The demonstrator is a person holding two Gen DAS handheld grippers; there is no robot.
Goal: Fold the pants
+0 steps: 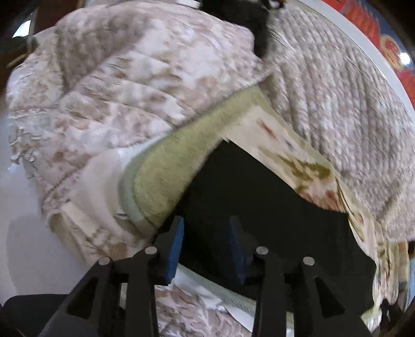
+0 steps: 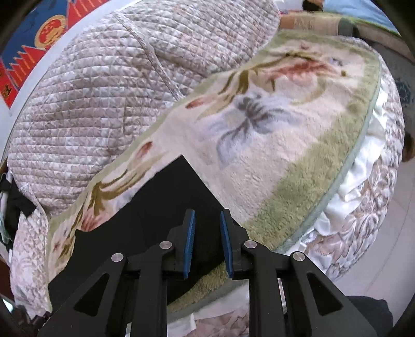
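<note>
Black pants (image 2: 145, 207) lie flat on a floral fleece blanket (image 2: 272, 145), near the blanket's green-bordered front edge; one squared corner of the pants points up toward the blanket's middle in the right wrist view. The blanket itself sits on a quilted beige bedspread (image 2: 85, 103) that covers the bed.

Right gripper (image 2: 207, 242) — jaws parted by a narrow gap, blue pads (image 2: 190, 243) facing each other, nothing between them. The tips hover over the right-hand edge of the pants, where black cloth meets the green border; whether they touch the fabric cannot be told.

Left gripper (image 1: 206, 246) — jaws wider apart than the right pair, blue pads (image 1: 176, 248) bare, holding nothing. Black pants (image 1: 259, 207) fill the space past the tips; the left finger sits just beside the green blanket border (image 1: 166, 176). Contact with the cloth cannot be told here either, and this view is motion-blurred.

A dark garment (image 1: 249, 18) lies at the far edge of the bedspread. A red-and-blue printed panel (image 2: 33, 44) shows beyond the bed's white rim.
</note>
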